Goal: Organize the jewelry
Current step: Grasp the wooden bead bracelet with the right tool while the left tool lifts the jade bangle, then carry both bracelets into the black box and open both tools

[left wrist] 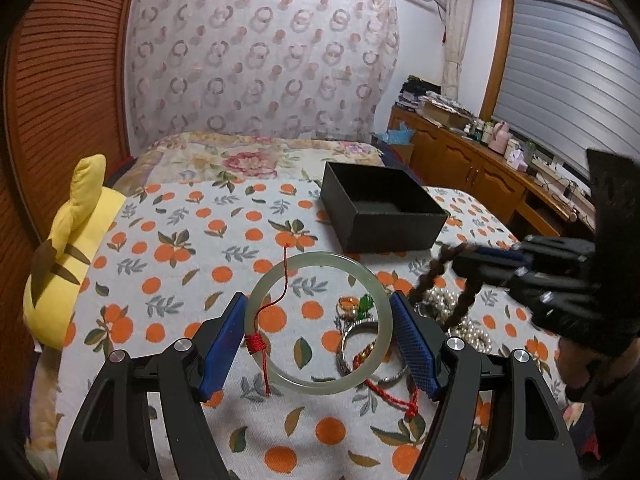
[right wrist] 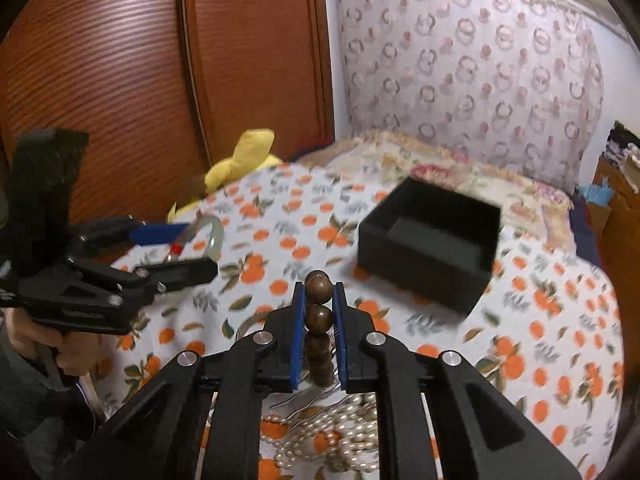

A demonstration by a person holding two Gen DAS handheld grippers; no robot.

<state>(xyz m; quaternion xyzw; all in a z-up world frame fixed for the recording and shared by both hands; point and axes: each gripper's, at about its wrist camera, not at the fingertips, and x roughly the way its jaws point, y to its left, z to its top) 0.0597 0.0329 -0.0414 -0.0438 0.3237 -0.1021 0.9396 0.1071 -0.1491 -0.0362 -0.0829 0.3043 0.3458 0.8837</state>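
My left gripper [left wrist: 318, 322] is shut on a pale green jade bangle [left wrist: 280, 376] with a red cord [left wrist: 256, 345] tied on it, and holds it above the bed. My right gripper [right wrist: 319, 300] is shut on a brown wooden bead bracelet [right wrist: 319, 318]; it also shows in the left wrist view [left wrist: 466, 264] with the beads [left wrist: 430, 276] hanging. An open black box [left wrist: 384, 210] stands on the bed behind; it also shows in the right wrist view [right wrist: 432, 240]. A pearl necklace [right wrist: 340, 432], metal bangles [left wrist: 352, 344] and a red string [left wrist: 394, 398] lie below.
The bed has an orange-print sheet [left wrist: 200, 240]. A yellow plush toy [left wrist: 68, 256] lies at its left edge by a wooden sliding door [right wrist: 120, 80]. A wooden cabinet [left wrist: 480, 168] with clutter runs along the right under a window.
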